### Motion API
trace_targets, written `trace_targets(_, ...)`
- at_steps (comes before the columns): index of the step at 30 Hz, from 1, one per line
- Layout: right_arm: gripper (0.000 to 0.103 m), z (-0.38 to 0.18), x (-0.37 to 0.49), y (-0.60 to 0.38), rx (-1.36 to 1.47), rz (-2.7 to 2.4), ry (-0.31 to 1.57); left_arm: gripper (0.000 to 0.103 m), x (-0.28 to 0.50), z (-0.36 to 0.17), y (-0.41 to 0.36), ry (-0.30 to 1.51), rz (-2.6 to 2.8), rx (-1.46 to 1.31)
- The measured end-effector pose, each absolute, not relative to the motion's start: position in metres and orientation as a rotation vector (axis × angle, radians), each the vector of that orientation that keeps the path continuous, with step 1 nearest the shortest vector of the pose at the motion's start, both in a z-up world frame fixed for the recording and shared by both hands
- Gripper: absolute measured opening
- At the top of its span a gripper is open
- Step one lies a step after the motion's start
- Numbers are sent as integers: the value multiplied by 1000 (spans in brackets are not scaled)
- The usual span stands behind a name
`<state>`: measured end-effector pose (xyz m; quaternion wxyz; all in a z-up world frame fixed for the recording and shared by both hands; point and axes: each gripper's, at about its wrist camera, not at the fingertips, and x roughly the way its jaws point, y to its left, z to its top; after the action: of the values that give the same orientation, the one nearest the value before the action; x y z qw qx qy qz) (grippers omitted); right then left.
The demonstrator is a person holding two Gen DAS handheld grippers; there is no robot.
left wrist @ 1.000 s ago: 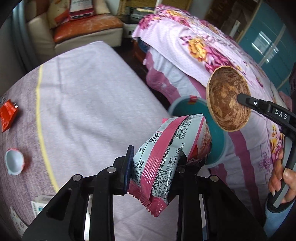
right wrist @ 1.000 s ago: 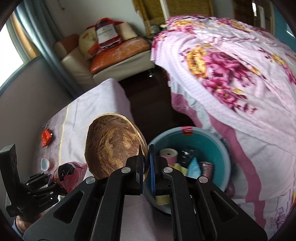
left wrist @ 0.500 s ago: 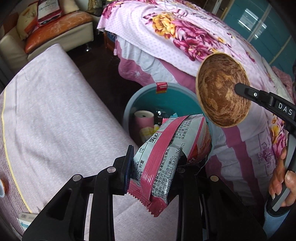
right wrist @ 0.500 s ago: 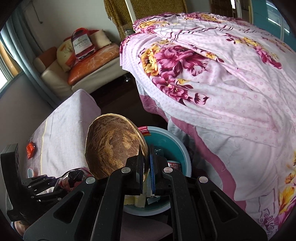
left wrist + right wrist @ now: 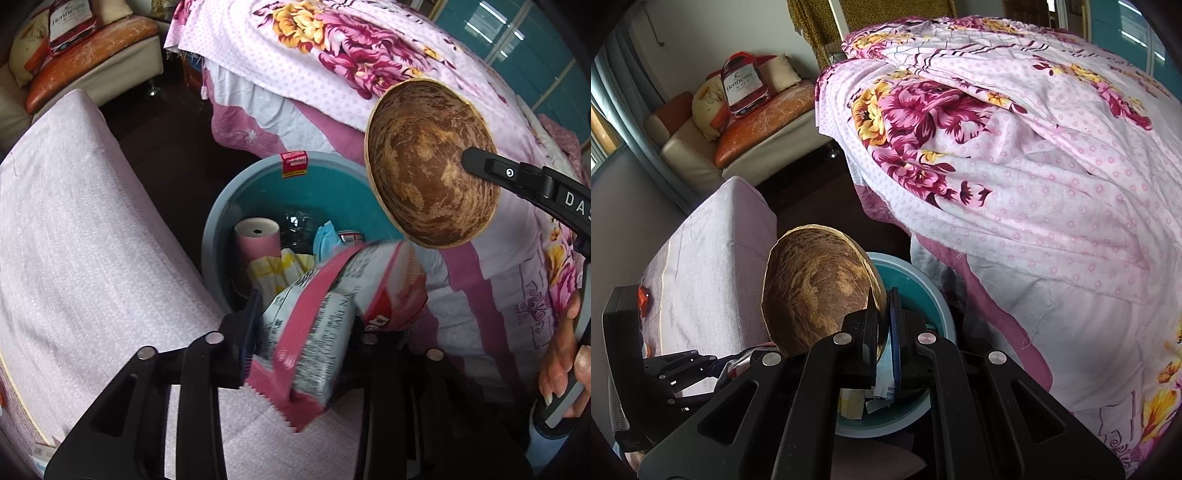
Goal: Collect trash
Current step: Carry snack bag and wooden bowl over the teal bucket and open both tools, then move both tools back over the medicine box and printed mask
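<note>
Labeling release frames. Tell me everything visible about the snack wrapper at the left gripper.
The snack wrapper is a crinkled foil-like packet, pale blue-white with a pink band, small print and a serrated pink end. It is motion-blurred and tilted, its red-printed end toward the teal bin. It sits between the left gripper fingers, whose jaws are opening; whether the pads touch it is unclear.
</note>
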<state>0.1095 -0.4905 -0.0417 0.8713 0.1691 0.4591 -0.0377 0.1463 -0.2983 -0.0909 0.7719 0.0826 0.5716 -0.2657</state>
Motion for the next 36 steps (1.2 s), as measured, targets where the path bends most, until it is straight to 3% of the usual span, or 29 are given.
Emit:
trace_targets(1,6,-42,110,-491,353,-81,961,58,147,-92,-300,1240,-579,179)
trace_targets(3,6,-42,111,-492,351,-84,966,78,146,-91,-302,1228,-580,182)
trace_targets(4,6,-42,111,-492,351,-86,967,86,145,-90,-302,1219,-579,183)
trace_targets(6,6,-43,112,-492,347,-87,971,89,146,-88,-301,1204,-579,181)
trace_targets(25,9,-58,124,-477,320,-81,1041,89,143,-83,-281,1204,-576,140)
trace_targets(28,19,-60,126,-473,319,-69,1057,89,142,-82,-277,1204,-580,128)
trace_targets(33,49,-60,125,-466,317,-67,1066,89,140,-80,-268,1206,-577,106)
trace_targets(36,61,-58,124,-462,315,-67,1064,89,138,-80,-261,1208,-572,90)
